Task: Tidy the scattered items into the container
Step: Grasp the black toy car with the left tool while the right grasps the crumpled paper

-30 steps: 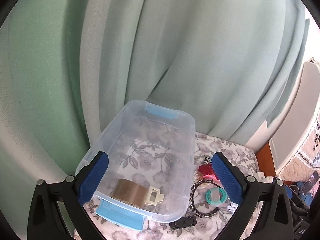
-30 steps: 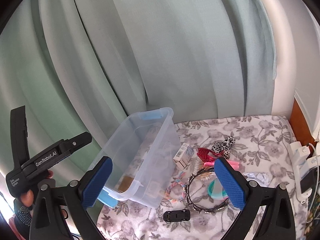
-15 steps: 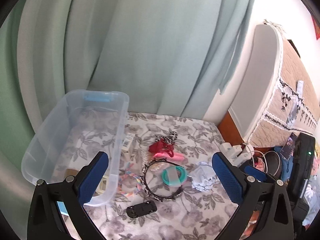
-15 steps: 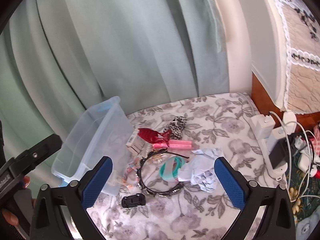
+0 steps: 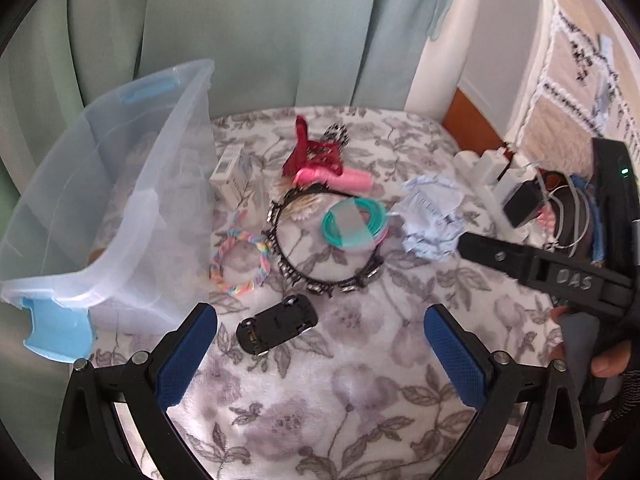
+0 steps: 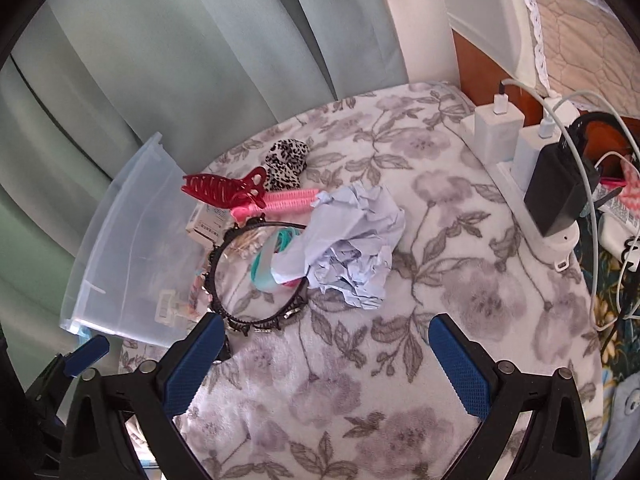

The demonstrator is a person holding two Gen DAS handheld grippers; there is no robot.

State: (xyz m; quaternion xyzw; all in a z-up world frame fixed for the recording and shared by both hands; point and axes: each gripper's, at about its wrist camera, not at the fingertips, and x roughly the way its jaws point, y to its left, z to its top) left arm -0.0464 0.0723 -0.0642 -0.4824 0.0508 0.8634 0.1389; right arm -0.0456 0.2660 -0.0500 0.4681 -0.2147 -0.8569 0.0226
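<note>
Bin (image 5: 120, 184): left, scattered items right.
Both grippers, left (image 5: 320, 354) and right (image 6: 320, 364), wide open, empty; take near toy car (image 5: 276, 324) squarely.

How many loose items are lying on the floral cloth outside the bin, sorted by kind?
Hair accessories: 5: red claw clip, pink comb, leopard-print scrunchie, black studded headband, rainbow braided band
Teal tape rolls: 1
Crumpled paper balls: 1
Small white boxes: 1
Black toy cars: 1
Total: 9

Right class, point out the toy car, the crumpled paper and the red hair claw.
toy car (image 5: 277, 324): left wrist view, on its dark underside.
crumpled paper (image 6: 352, 240): right wrist view, middle of the wad.
red hair claw (image 6: 222, 191): right wrist view, on its teeth.
</note>
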